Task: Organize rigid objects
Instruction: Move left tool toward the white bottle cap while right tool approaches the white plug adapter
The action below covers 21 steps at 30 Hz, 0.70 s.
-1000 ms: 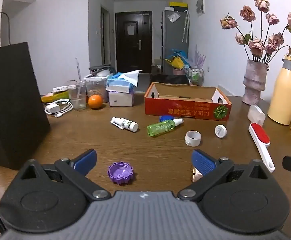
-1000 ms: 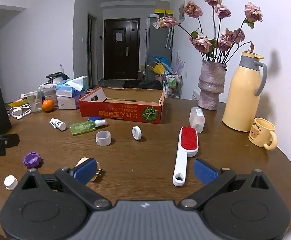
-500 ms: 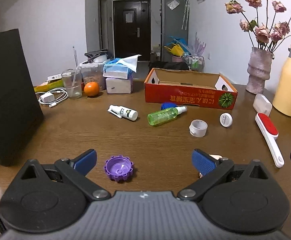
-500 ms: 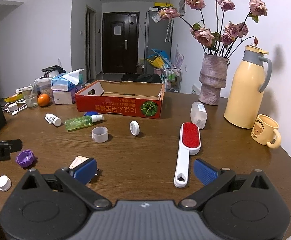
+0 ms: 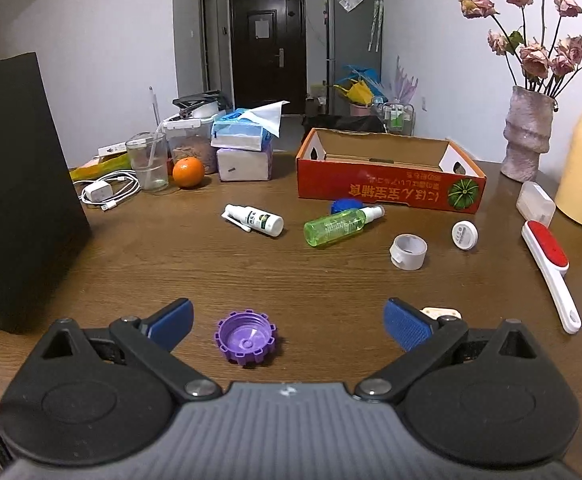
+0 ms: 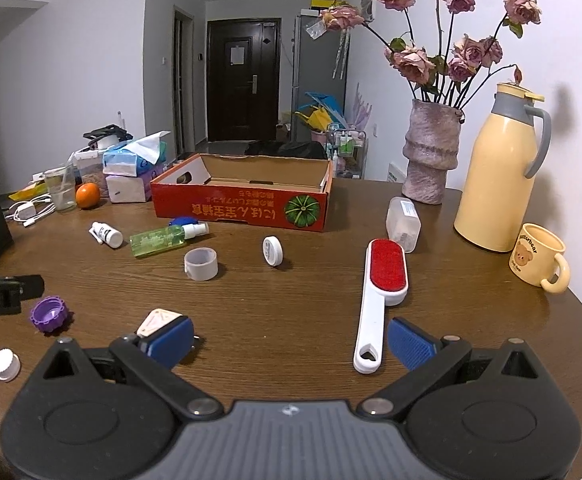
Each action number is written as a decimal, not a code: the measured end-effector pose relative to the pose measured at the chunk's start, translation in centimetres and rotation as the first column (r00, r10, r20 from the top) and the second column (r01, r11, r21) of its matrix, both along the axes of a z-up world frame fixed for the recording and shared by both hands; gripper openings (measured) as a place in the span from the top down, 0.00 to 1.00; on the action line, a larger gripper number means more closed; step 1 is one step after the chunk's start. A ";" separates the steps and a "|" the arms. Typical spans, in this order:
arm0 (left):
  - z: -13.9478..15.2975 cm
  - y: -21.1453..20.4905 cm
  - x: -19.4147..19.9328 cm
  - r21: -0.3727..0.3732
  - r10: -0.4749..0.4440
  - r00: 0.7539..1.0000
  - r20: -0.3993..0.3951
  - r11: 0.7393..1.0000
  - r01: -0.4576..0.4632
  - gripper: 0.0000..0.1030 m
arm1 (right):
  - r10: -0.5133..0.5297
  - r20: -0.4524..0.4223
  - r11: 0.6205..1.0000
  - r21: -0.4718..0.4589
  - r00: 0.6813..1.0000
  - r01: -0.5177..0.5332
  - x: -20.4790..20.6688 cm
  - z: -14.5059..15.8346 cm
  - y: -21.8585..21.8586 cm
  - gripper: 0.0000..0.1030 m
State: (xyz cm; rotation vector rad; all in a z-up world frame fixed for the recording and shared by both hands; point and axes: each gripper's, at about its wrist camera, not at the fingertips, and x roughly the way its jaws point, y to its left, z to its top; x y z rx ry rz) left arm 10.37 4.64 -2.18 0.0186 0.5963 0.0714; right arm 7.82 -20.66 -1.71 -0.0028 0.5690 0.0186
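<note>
- Both views have crept closer over the table [image 5: 251, 276] since a second ago.
- Left view: left gripper [image 5: 287, 322] fingers wide open, empty, around the purple cap [image 5: 246, 336]. Light, hard; pinch its bumpy rim.
- Right view: right gripper [image 6: 289, 338] fingers wide open, empty; lint brush [image 6: 379, 292] handle just inside the right finger.

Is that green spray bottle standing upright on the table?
No, the green spray bottle lies on its side on the brown wooden table.
</note>
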 end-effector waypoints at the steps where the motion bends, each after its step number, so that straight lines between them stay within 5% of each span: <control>1: 0.0 0.0 0.0 0.001 -0.001 1.000 -0.002 1.000 0.001 0.00 | 0.002 0.000 1.000 -0.001 1.000 -0.002 0.0 0.0 0.1 0.00; 21: -0.9 0.8 -0.7 -0.019 0.006 0.999 -0.036 1.000 -0.007 0.00 | 0.017 -0.001 1.000 -0.006 1.000 -0.017 -0.4 0.0 0.8 0.00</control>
